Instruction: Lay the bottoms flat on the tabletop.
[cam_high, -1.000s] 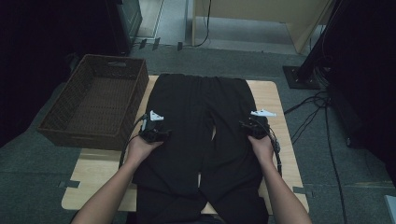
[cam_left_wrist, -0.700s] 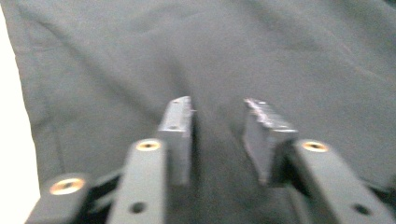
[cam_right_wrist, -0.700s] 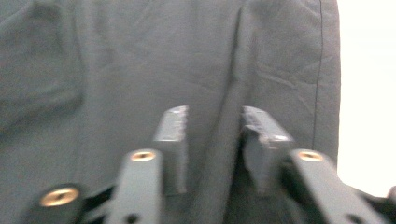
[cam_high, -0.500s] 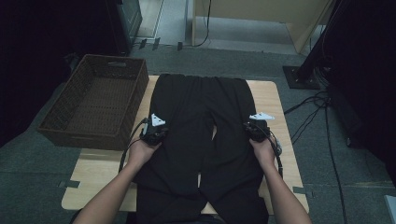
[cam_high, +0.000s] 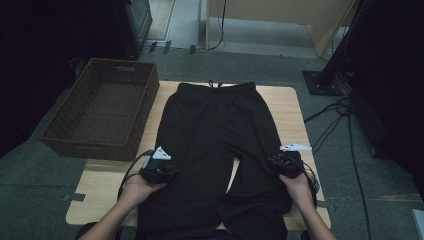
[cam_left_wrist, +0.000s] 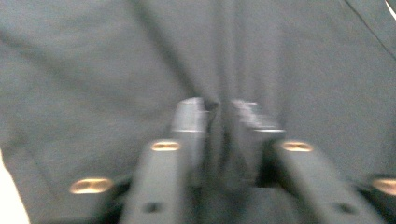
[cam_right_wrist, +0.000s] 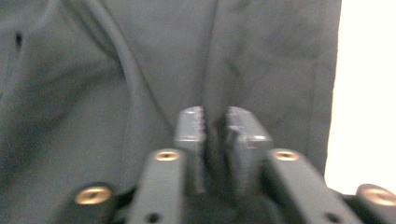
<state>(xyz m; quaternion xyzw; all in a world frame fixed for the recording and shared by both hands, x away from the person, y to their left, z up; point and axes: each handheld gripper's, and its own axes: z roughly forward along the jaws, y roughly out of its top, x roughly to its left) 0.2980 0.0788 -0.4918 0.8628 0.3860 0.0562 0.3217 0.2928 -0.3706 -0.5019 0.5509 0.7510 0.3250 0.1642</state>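
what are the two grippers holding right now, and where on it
Each pinches a fold of the black pants: the left gripper on the left leg, the right gripper on the right leg near its outer edge. Both sets of jaws have just been opening slightly with cloth between them.

We see plain black trousers (cam_high: 215, 150) without pattern, looking dark grey-green between the black fingers (cam_left_wrist: 189, 122) of our left claw (cam_left_wrist: 215, 116). Our right claw (cam_right_wrist: 215, 122) is black too, with brass-coloured screws, and to its right the bench (cam_high: 290, 107) shows pale wood. Each claw carries a light grey plate. Beyond the left claw sits a dark brown woven basket (cam_high: 97, 142) on grey floor (cam_high: 30, 170).
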